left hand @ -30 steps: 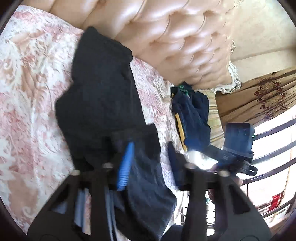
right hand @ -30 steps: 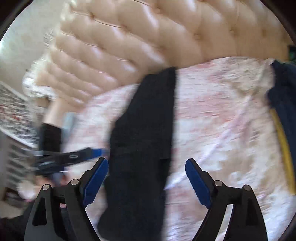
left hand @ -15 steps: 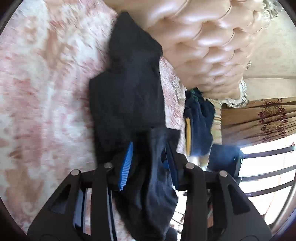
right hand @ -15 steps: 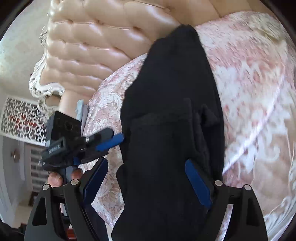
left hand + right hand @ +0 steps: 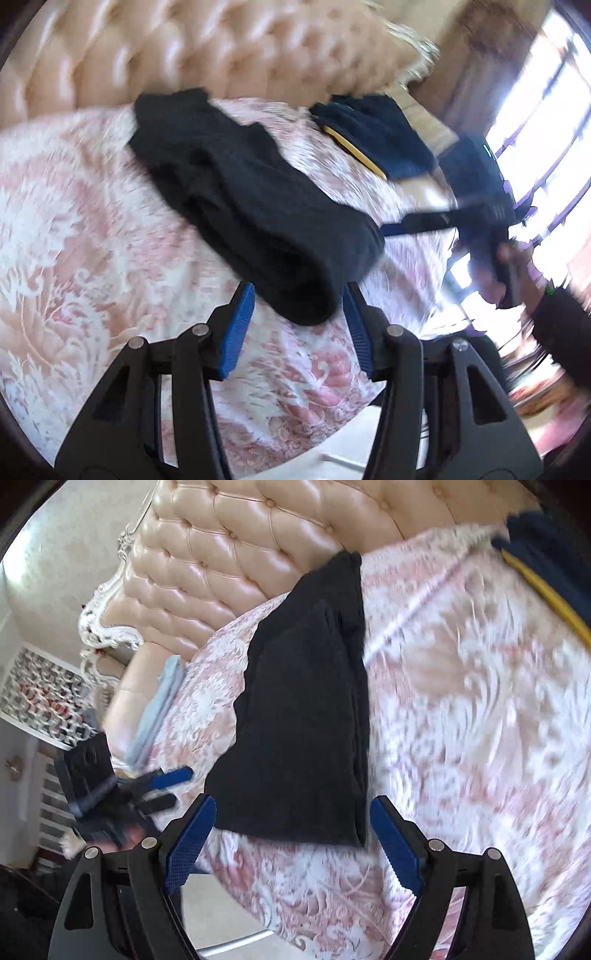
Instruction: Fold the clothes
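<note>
A black garment lies folded in a long strip on the pink patterned bedspread, reaching toward the headboard. It also shows in the right wrist view. My left gripper is open and empty, just above the garment's near end. My right gripper is open and empty at the garment's near edge. The right gripper also shows at the right of the left wrist view, and the left gripper shows at the left of the right wrist view.
A navy garment with a yellow stripe lies at the bed's far right, also in the right wrist view. A tufted beige headboard runs behind. A light blue cloth sits by the bed's left edge. A window is at right.
My left gripper has let go of the black garment and opened. The garment's end now lies folded on the bed. Both grippers have pulled back toward the bed's near edge.
</note>
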`<state>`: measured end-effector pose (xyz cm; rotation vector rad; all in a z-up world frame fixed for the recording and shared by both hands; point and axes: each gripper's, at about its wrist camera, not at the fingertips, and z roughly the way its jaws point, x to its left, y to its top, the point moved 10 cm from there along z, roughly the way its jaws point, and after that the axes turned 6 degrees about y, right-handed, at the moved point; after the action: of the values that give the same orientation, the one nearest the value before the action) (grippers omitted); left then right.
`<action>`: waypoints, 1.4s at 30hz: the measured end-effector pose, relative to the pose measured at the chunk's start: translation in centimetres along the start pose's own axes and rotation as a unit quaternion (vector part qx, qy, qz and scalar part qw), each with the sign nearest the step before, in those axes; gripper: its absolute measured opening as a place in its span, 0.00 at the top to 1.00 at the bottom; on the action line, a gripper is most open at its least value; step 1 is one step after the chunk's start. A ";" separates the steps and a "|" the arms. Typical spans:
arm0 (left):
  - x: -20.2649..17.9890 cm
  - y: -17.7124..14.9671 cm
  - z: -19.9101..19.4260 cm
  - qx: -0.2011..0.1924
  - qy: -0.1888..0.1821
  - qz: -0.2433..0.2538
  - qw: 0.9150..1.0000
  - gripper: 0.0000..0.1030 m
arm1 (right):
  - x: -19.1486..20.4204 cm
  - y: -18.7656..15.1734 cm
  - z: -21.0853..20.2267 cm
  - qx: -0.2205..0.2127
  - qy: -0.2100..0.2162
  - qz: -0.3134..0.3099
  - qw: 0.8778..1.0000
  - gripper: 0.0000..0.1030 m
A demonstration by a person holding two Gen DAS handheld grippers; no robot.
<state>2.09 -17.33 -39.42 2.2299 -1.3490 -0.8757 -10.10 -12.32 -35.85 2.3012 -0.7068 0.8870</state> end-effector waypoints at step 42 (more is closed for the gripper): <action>-4.1 -2.4 3.6 0.096 -0.117 -0.079 0.985 0.56 | -0.5 0.0 -2.7 -0.019 -0.024 0.014 0.999 0.26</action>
<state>-0.19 -12.63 -42.27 2.4722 -1.4264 -1.1371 -11.55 -10.38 -34.58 2.2906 -0.7726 0.8251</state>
